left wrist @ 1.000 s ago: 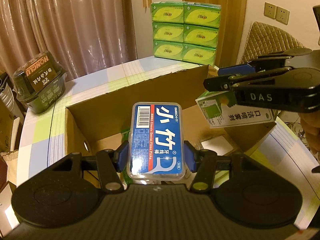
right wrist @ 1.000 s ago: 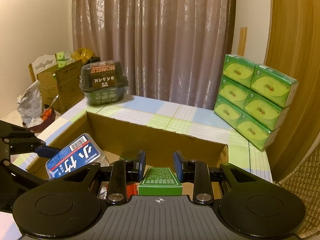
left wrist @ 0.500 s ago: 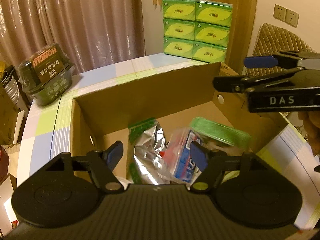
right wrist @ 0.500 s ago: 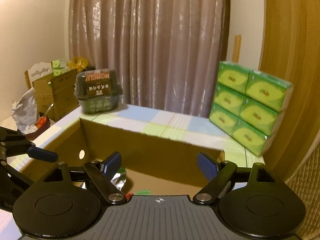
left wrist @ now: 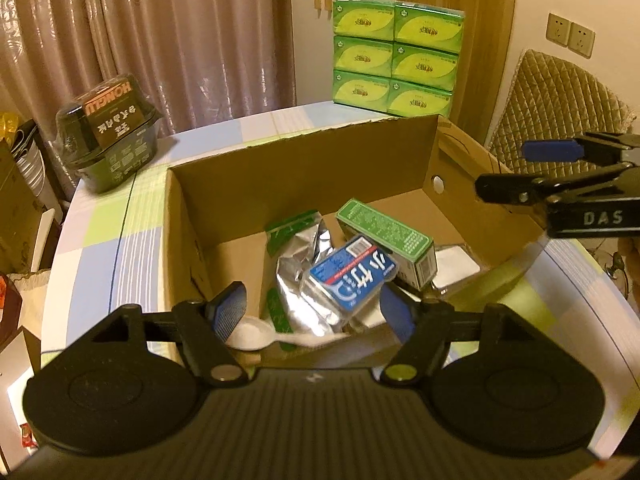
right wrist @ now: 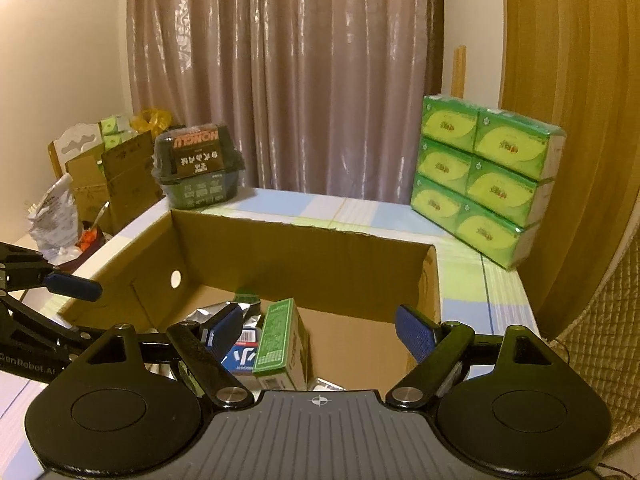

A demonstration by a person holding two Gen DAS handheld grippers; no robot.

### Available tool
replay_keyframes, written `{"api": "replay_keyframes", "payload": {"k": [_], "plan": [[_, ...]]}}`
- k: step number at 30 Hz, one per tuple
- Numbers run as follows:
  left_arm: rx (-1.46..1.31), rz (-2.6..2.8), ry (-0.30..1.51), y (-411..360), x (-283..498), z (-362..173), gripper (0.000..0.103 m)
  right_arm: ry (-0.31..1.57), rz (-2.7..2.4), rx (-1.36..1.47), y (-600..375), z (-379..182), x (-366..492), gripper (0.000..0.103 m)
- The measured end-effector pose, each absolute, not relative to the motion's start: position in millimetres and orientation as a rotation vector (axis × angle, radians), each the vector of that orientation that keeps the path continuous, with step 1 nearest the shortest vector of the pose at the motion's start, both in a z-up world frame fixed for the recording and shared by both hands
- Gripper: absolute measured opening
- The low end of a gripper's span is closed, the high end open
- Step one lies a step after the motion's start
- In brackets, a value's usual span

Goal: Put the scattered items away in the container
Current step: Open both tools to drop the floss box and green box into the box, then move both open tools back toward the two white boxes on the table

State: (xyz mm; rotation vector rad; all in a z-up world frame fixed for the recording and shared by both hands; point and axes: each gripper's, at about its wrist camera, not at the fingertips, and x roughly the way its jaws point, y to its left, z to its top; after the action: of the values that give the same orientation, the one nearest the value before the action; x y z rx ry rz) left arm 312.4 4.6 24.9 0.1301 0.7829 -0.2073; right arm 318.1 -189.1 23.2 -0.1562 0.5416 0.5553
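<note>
An open cardboard box (left wrist: 304,168) stands on the table; it also shows in the right wrist view (right wrist: 304,256). Inside lie a blue floss-pick case (left wrist: 352,276), a green carton (left wrist: 384,236), a silver foil pouch (left wrist: 296,276) and a white spoon (left wrist: 256,334). My left gripper (left wrist: 314,310) is open and empty above the box's near edge. My right gripper (right wrist: 320,330) is open and empty above the box; the green carton (right wrist: 276,336) and blue case (right wrist: 242,358) lie below it. The right gripper also shows at the right of the left wrist view (left wrist: 560,184).
A stack of green tissue packs (left wrist: 396,64) stands at the table's far side behind the box. A dark noodle-bowl pack (left wrist: 110,132) sits at the far left. A quilted chair (left wrist: 560,108) is to the right. More boxes and bags (right wrist: 104,168) stand beyond the table.
Both grippers opened: the left let go of the blue floss-pick case and the right let go of the green carton. Both items now lie in the box. The grippers have drawn back a little.
</note>
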Motion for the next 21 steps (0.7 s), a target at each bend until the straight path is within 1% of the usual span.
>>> {"api": "replay_keyframes", "payload": {"k": [11, 18, 21], "plan": [[0.162, -0.193, 0.785, 17.6, 250.2, 31.4, 0.069, 0.525, 0.594, -0.17, -206.5, 38.3, 256.2, 0.081], [0.171, -0.172, 0.824, 33.1, 211.3, 19.8, 0.069, 0.606, 0.63, -0.207, -215.6, 12.2, 213.9, 0.081], [0.171, -0.168, 0.851, 40.5, 197.5, 10.3, 0.069, 0.631, 0.657, -0.271, -216.4, -3.2, 198.5, 0.081]]}}
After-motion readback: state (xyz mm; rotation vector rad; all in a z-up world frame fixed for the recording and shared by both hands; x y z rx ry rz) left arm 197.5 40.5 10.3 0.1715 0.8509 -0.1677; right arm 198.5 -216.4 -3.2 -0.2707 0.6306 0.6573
